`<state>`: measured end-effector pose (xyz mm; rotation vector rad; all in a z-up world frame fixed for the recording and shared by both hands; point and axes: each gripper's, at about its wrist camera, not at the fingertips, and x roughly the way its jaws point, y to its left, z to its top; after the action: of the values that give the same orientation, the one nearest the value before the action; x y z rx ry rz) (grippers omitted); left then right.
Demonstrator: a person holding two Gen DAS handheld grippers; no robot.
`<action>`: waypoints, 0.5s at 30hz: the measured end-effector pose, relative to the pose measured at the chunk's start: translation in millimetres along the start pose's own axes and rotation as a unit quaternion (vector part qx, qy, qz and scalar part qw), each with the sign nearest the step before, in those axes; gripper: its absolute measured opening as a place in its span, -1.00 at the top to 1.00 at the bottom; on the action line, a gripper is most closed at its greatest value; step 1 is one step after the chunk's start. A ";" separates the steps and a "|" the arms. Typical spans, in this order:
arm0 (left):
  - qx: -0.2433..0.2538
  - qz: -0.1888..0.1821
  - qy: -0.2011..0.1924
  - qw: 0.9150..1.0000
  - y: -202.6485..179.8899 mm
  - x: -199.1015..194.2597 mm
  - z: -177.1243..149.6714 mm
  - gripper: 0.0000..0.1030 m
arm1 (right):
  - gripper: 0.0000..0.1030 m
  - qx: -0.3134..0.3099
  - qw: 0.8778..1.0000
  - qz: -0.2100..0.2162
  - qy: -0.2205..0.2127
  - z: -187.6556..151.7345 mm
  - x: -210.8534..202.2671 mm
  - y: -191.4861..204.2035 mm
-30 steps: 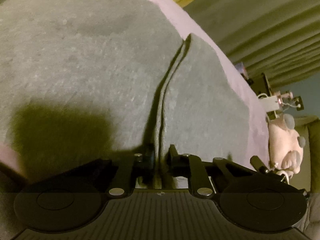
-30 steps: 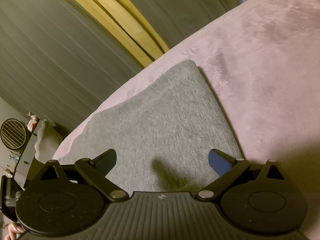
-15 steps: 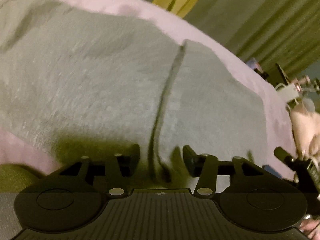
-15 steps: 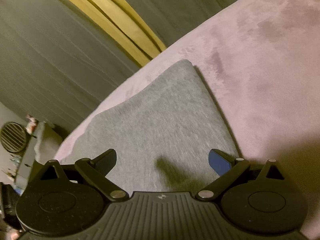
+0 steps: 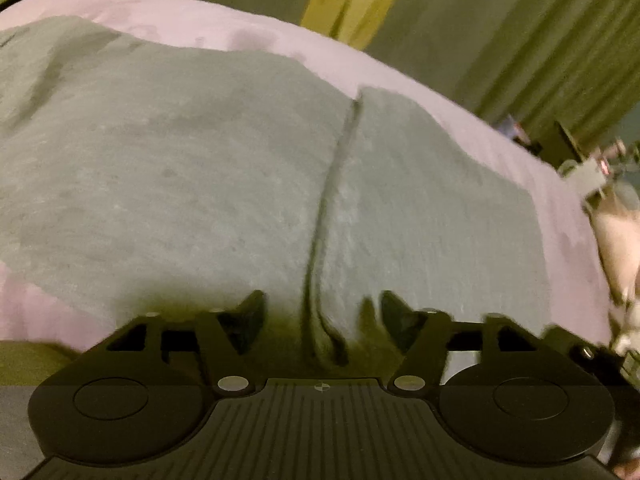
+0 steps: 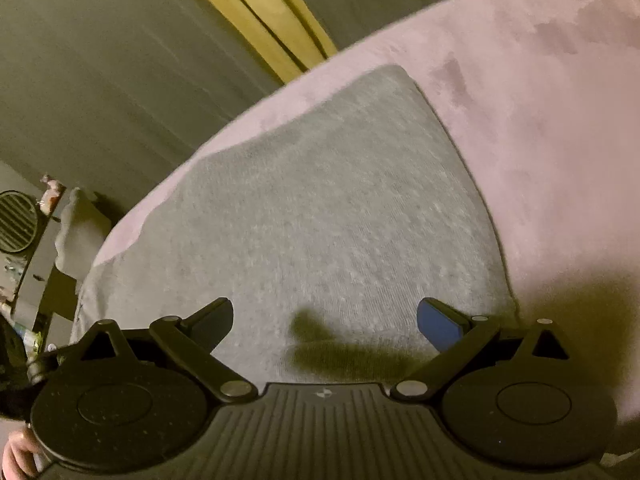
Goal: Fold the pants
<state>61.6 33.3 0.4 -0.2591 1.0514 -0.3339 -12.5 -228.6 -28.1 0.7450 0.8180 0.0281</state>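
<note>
Grey pants (image 5: 200, 168) lie flat on a pink blanket (image 5: 240, 36). In the left wrist view a folded edge (image 5: 332, 184) runs down the middle, with a layer on the right lying over the wider part. My left gripper (image 5: 322, 312) is open, its jaws either side of that edge's near end, holding nothing. In the right wrist view the pants (image 6: 320, 208) show as one smooth grey panel ending in a far corner. My right gripper (image 6: 324, 320) is open and empty just above the near part of the cloth.
The pink blanket (image 6: 540, 120) extends to the right of the pants. Green curtains (image 6: 100, 60) with a yellow strip (image 6: 260, 20) hang behind the bed. A plush toy (image 5: 616, 248) lies at the right edge. A fan (image 6: 16, 220) and furniture stand at the far left.
My left gripper has opened and let go of the folded edge, then drawn back from it. The right gripper has stayed open and shifted slightly.
</note>
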 end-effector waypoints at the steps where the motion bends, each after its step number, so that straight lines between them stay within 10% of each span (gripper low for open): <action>1: -0.014 0.007 -0.010 1.000 7.3 -2.0 2.9 -0.72 | -0.92 0.007 1.000 0.022 -0.001 -1.0 -2.7 -1.6; 6: -0.134 -0.003 -0.063 0.989 65.6 -29.9 23.0 -0.76 | -0.91 0.045 0.999 0.016 0.013 2.4 6.9 -15.9; 15: -0.307 -0.011 -0.207 0.929 223.7 -101.5 20.5 -0.85 | -0.92 0.044 0.999 0.019 0.006 1.8 12.7 -19.2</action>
<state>65.9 279.5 9.9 -0.8669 0.7057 0.0472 -7.3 -240.3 -47.3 0.8453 0.8202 0.0309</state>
